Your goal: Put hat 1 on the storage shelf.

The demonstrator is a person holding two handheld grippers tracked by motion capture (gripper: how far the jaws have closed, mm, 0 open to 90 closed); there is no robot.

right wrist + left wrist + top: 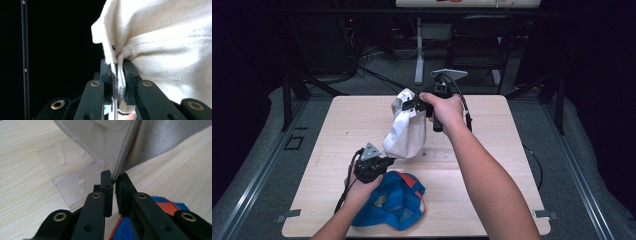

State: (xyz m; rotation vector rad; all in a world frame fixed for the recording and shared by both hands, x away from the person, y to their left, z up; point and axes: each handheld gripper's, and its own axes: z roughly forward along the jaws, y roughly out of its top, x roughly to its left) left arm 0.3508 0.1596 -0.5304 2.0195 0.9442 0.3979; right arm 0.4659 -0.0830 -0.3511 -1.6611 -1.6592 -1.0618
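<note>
Pale wooden tabletop (492, 150), rounded corners, standing on grey floor with dark surroundings. A person works at its near edge, both forearms reaching in.

Cream canvas cap (404, 131) — the piece in hand — hangs above the middle of the tabletop, lifted by its upper edge, its lower part drooping down to or just above the wood. A blue fabric cap with orange trim (394, 200) lies flat near the front edge, under and beside the left hand.

Right claw (417, 103), held high by the right hand, is pinching the cream cap: in the right gripper view the jaws are pressed onto a folded white seam or strap of the cloth (119, 75), fabric bunching above them.

Left claw (388, 161) sits low, just beside the cap's bottom edge. In the left gripper view its jaws are nearly together at the stitched rim (122, 162); whether cloth is actually caught between them I cannot tell — the tips hide the contact.

Small clear plastic stand with slots (72, 175) rests on the tabletop directly under the hanging cap, touching or nearly touching its rim.

Judgement on progress: the lift is done and one side is secured; still left appear to be a firm second hold and settling the cap, seemingly onto the clear stand. Roughly midway.
</note>
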